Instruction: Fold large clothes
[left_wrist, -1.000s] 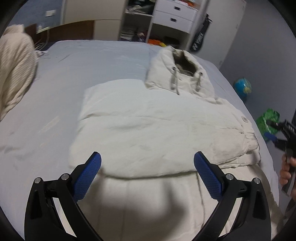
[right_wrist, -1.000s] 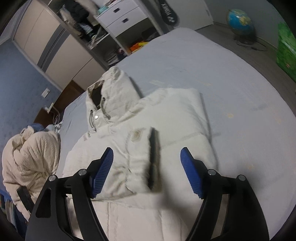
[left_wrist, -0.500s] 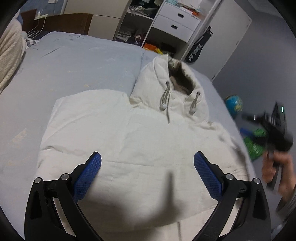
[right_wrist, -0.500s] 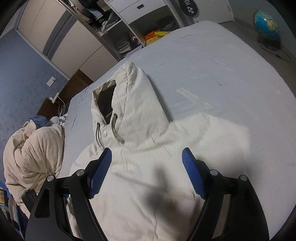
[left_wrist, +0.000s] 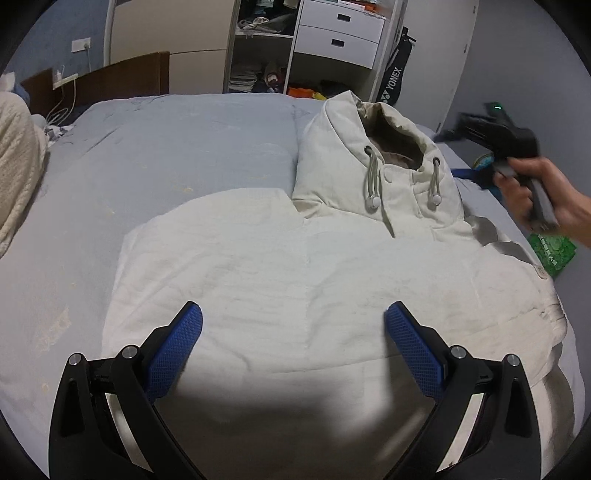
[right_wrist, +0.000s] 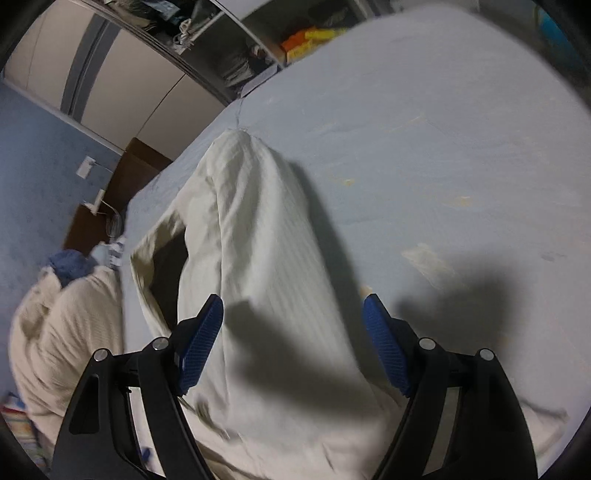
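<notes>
Cream jacket (left_wrist: 314, 280) lay on the bed (left_wrist: 177, 147), sleeves folded in; your right hand-held gripper (right_wrist: 293, 341) and left hand-held gripper (left_wrist: 293, 350) hung wide and empty, the hood (right_wrist: 255, 221) likely your next fold.

Dim room, fisheye warp, motion blur, dark shadows

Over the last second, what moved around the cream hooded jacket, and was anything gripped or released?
The right gripper swept from the folded sleeve at the jacket's side up to the hood, jaws open throughout and holding nothing. The left gripper shifted slightly over the jacket body, also open and empty. Nothing was gripped or released. The jacket lies as it did on the bed, sleeves folded in, hood unfolded.
</notes>
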